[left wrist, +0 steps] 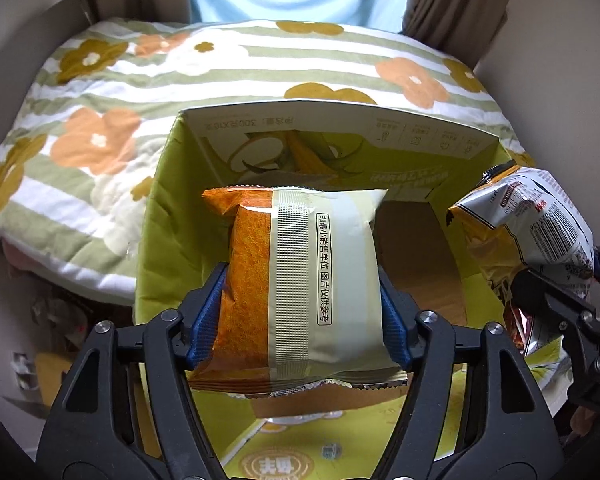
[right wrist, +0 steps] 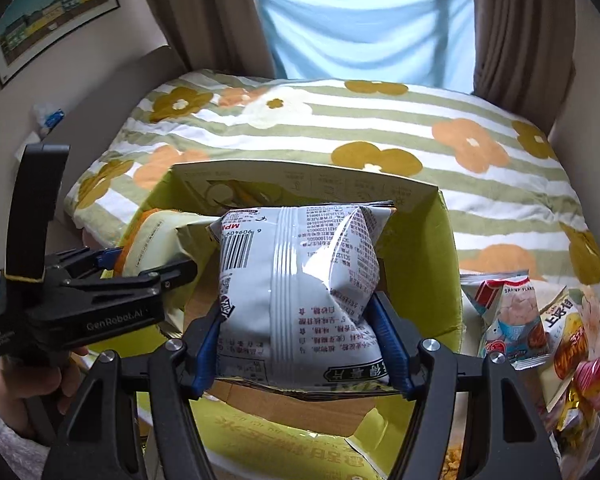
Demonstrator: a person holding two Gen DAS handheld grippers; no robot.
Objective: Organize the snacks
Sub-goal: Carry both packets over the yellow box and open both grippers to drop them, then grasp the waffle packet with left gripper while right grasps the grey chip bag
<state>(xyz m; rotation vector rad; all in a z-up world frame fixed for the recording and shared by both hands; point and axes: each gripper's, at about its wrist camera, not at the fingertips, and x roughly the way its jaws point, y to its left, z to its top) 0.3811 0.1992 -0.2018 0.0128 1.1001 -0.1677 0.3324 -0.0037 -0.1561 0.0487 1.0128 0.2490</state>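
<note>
Lowering two snack packs into the yellow-green carton

Step in hand: stowing. I have one pack in each claw, both hanging over the open carton (left wrist: 156,216), which fills the middle of each frame and sits against the flowered quilt (left wrist: 100,80).

Item 1: orange-and-cream snack pack (left wrist: 300,280), lower centre of the left wrist view. The left gripper (left wrist: 302,312) has its blue pads (left wrist: 206,316) at the two sides of the pack; the pack is between the jaws, but the pinch looks light, and I cannot tell whether it is fully gripped or just let go.

Item 2: silver chip bag (right wrist: 296,292), centre of the right wrist view, barcode side up. The right gripper (right wrist: 300,344) is closed on it, about half wide.

Item 3: loose snack packets (right wrist: 532,328), lower right of the right wrist view, beside the carton, not yet stowed.

Next move, as I judge it: let the orange pack drop to the brown carton floor at the left, then set the silver bag down beside it, keeping the two claws apart, since they hang near each other over one opening.
</note>
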